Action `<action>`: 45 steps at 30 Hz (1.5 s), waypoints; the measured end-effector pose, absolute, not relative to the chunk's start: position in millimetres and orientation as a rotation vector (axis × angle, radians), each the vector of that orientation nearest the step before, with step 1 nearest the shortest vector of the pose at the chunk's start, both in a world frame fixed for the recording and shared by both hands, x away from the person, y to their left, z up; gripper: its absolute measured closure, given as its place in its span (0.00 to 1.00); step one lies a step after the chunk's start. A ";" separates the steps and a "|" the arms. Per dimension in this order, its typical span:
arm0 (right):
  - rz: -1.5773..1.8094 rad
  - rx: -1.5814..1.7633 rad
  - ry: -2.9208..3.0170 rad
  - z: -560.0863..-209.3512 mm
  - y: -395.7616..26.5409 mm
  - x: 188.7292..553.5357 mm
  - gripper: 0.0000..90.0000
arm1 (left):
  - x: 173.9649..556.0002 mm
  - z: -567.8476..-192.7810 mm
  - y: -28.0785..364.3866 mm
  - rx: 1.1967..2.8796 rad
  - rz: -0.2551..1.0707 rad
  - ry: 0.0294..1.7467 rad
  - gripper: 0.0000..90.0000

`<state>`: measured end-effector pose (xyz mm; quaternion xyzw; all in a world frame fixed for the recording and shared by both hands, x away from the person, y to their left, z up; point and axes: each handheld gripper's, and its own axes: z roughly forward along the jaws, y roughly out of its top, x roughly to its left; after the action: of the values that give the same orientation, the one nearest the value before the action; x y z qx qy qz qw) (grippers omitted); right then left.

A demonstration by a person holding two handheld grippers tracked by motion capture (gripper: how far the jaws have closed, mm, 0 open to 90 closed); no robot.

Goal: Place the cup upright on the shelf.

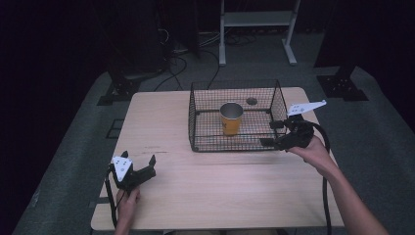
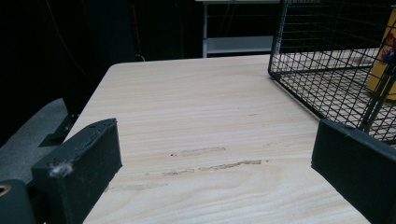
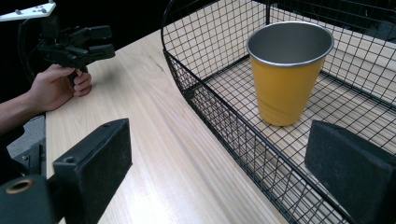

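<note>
Two handheld tools, both black. Left tool point(image 1: 139, 169): pistol-style grip, two blocky black jaws, white three-cornered plate on top with small dark dots, black cable trailing down from the handle. Right tool point(image 1: 271, 133): same black body, pale three-cornered plate on top, thick black cable looping off behind. In the gripper views the jaws are matte rectangular blocks; one left jaw carries a speck of white fluff, and a brass-coloured hole sits at the base. Forearms bare, no sleeves visible.

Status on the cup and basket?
Done: yellow cup stands upright inside the wire basket. In hand: right tongs sit open at the basket's right side, gripping nothing. Left tongs rest open on the table. Any grasp is still ahead.
</note>
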<state>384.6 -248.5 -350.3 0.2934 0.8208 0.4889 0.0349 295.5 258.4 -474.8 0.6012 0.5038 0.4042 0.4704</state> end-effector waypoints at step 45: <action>1.550 0.923 2.566 -385.2 -249.2 353.7 0.10 | 295.2 -474.7 258.0 1.480 0.995 1.233 0.01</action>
<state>353.7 -249.2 -385.2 0.2942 0.8181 0.4941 0.0023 295.2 258.0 -474.7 0.6035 0.5027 0.4055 0.4676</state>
